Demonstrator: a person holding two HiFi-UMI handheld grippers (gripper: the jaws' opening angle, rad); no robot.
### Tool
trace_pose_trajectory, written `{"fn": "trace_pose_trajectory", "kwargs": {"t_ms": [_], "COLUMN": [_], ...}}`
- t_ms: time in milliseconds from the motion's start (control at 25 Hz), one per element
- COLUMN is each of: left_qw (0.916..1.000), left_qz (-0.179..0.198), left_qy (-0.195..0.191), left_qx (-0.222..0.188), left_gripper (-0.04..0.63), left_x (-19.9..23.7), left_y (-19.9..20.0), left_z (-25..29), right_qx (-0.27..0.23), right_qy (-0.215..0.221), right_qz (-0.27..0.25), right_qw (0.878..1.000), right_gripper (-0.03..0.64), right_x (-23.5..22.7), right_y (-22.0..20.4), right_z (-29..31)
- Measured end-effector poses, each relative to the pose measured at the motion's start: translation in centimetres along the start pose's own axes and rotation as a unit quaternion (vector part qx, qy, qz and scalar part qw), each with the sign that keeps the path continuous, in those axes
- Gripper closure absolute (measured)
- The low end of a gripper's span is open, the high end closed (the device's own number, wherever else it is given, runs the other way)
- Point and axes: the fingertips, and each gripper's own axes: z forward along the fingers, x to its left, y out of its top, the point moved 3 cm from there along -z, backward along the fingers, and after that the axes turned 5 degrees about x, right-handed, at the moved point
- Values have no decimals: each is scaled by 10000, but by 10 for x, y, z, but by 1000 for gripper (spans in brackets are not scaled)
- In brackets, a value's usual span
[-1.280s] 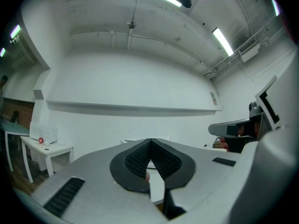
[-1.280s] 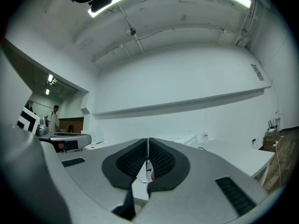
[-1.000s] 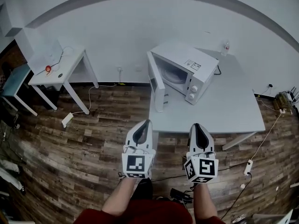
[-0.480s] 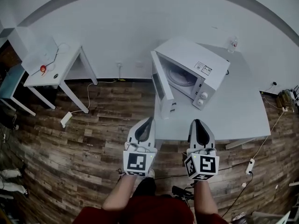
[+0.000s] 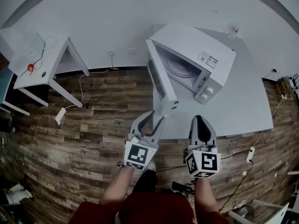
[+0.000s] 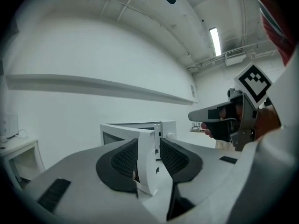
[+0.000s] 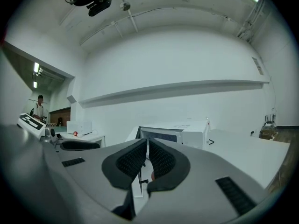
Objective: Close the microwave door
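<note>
Left tool (image 5: 155, 119) is level and its jaws are opening, the free edge of the microwave door (image 5: 161, 83) standing between the pads without being pressed. Right tool (image 5: 200, 121) is level just beside it, pads drawn together on nothing, its tip over the near edge of the white surface (image 5: 243, 106).

Nothing stands between either tool and the door. Below the left tool there is only wooden floor (image 5: 93, 125), with a white power strip (image 5: 60, 115) and its cable off to the left. Further left stands a smaller surface (image 5: 18, 78) against the wall, with a small red object (image 5: 31, 67) on it. A small clear bottle (image 5: 235, 29) sits behind the microwave (image 5: 205, 59).

The microwave is white, set at an angle on the left end of the surface, two knobs on its front panel. Its door hangs wide open, swung out past the surface's left edge, the cavity showing. The door's outer edge reaches right into the left tool's jaws; the right tool points at the surface just right of it.
</note>
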Motion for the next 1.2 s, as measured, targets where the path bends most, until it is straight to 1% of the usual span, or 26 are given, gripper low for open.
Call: {"fn": "trace_pose_trajectory", "kwargs": {"t_ms": [80,200,440,680,840,920,1200], "left_qw": [9998,9991,9956,9913,9896,9887,9880], "left_qz": [44,77,147,169,290,339,341], "left_qy": [-161,-368,-888,-1284,-1402,-1457,-1502], "left_qx": [87,204,263,238,134,101,86], "left_gripper": [437,423,422,422,423,437,440], "left_x": [5,14,23,23,23,22,17], "left_y": [-8,-20,-32,-36,-34,-34,-33], "left_z": [11,28,55,71,76,77,85], "right_qx": [70,171,288,358,387,394,338], "right_qy": [-69,-176,-373,-524,-600,-635,-814], "right_qz": [19,46,68,54,48,51,109], "right_qw": [9999,9997,9989,9980,9974,9972,9961], "right_gripper": [580,580,580,580,580,580,580], "right_x": [-2,-7,-15,-19,-21,-22,-31], "right_y": [-5,-13,-22,-25,-26,-27,-26], "right_z": [8,18,34,44,48,48,45]}}
